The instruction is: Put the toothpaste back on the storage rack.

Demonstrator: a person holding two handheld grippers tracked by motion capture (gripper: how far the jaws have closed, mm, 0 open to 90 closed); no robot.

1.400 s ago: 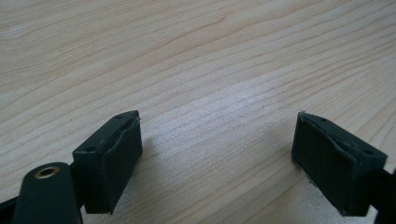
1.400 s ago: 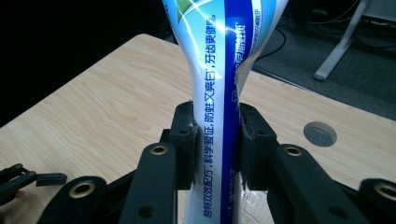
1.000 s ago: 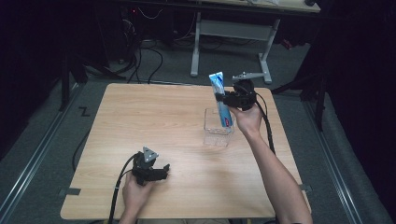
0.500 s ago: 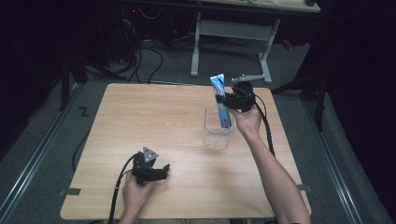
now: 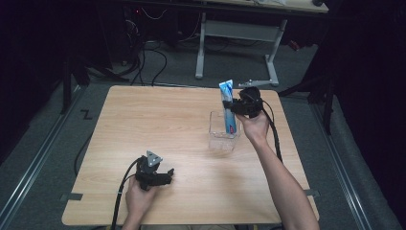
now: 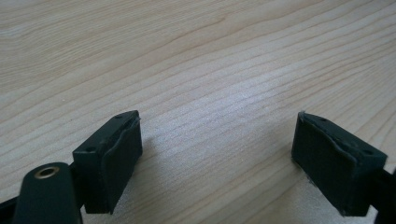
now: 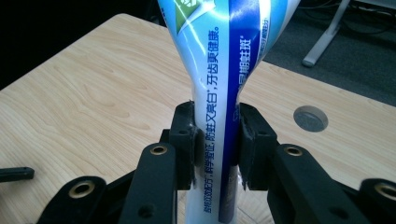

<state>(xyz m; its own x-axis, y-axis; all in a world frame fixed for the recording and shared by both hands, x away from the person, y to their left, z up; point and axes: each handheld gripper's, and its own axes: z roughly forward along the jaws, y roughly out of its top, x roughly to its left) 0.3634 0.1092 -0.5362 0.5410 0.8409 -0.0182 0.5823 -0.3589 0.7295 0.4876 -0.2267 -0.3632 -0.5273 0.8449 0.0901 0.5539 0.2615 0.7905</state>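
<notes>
A blue and white toothpaste tube (image 5: pixel 228 108) stands upright with its lower end inside a clear plastic cup (image 5: pixel 223 137) on the right half of the wooden table (image 5: pixel 158 124). My right gripper (image 5: pixel 235 108) is shut on the tube's middle; in the right gripper view both pads squeeze the tube (image 7: pixel 223 93) so that it narrows between them. My left gripper (image 5: pixel 168 174) rests low near the table's front edge, held in a hand. In the left gripper view its jaws stand wide open over bare wood, with nothing between the pads (image 6: pixel 114 161).
A round grey cable hole (image 7: pixel 310 118) sits in the tabletop beyond the tube. Cables trail from both grippers toward the front edge. A white desk frame (image 5: pixel 239 43) and floor cables lie behind the table.
The right gripper and the tube have sunk slightly, the tube's lower end going deeper into the cup. The left gripper has stayed where it was.
</notes>
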